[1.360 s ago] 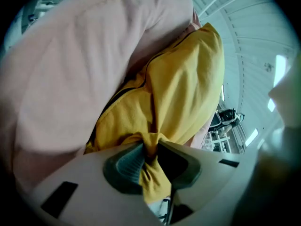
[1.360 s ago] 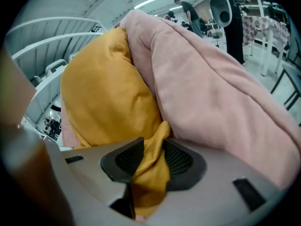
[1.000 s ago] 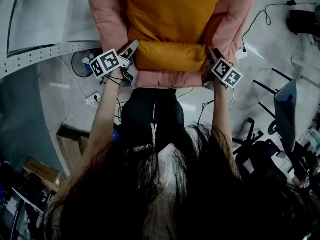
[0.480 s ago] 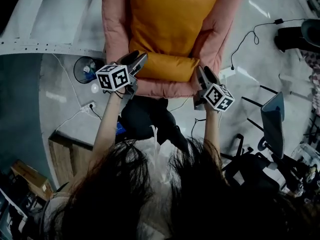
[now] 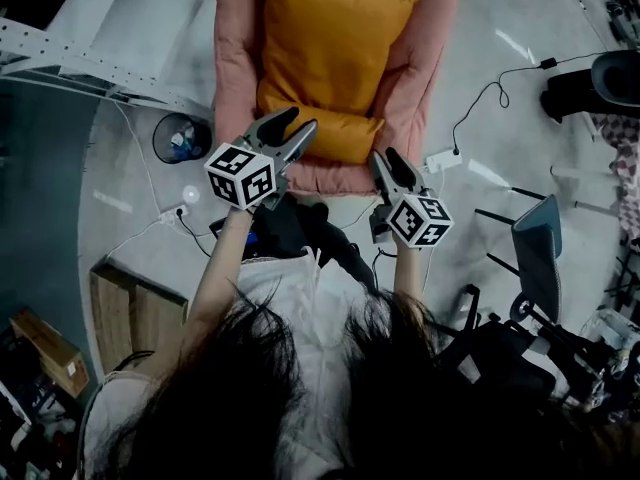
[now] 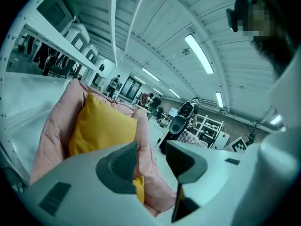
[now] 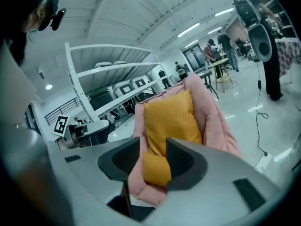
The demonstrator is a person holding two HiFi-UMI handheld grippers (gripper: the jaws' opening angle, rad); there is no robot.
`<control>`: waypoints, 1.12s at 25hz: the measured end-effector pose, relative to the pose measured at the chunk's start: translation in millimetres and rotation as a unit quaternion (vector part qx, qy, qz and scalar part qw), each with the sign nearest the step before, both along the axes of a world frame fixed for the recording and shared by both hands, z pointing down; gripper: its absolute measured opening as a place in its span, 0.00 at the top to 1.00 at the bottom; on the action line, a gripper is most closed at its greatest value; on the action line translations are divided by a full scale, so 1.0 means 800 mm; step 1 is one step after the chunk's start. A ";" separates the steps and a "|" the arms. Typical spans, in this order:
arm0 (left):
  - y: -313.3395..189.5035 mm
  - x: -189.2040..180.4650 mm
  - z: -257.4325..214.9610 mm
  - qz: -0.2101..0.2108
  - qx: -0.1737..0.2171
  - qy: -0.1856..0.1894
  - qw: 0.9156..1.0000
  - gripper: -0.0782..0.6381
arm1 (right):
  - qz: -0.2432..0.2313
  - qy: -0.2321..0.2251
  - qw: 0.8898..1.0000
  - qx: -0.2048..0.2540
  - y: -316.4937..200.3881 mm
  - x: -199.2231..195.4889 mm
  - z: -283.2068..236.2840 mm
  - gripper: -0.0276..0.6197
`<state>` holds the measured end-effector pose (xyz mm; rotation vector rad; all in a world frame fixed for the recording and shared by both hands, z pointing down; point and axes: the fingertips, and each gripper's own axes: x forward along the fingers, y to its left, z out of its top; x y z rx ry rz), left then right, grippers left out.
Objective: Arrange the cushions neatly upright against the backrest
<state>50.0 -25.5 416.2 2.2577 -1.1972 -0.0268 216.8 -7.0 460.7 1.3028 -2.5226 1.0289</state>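
Observation:
An orange cushion [image 5: 330, 53] leans against the back of a pink padded chair [image 5: 235, 58], and its lower end bulges forward onto the seat. My left gripper [image 5: 297, 123] hovers before the chair's front left corner. My right gripper [image 5: 388, 158] hovers before the front right corner. Both are open and clear of the cushion; their jaws have just been closing a little with nothing between them. The left gripper view shows the orange cushion [image 6: 101, 126] and pink chair [image 6: 56, 126] beyond the left gripper [image 6: 151, 147]. The right gripper view shows the cushion [image 7: 169, 117] past the right gripper [image 7: 153, 147].
A round bin [image 5: 183, 138] stands on the floor left of the chair. Cables and a power strip [image 5: 445, 158] lie to the right, near an office chair [image 5: 540, 258]. A wooden box [image 5: 130, 313] sits at lower left. A white frame [image 5: 90, 63] runs along the upper left.
Both grippers have lifted off the sides of the cushion's lower fold and drawn back and up from the chair. The cushion stays on the chair, which now looks smaller and farther.

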 end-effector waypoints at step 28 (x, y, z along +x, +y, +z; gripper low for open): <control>0.191 -0.069 -0.040 -0.015 0.018 -0.077 0.997 0.72 | -0.094 -0.025 0.994 0.043 0.124 -0.135 -0.060 0.79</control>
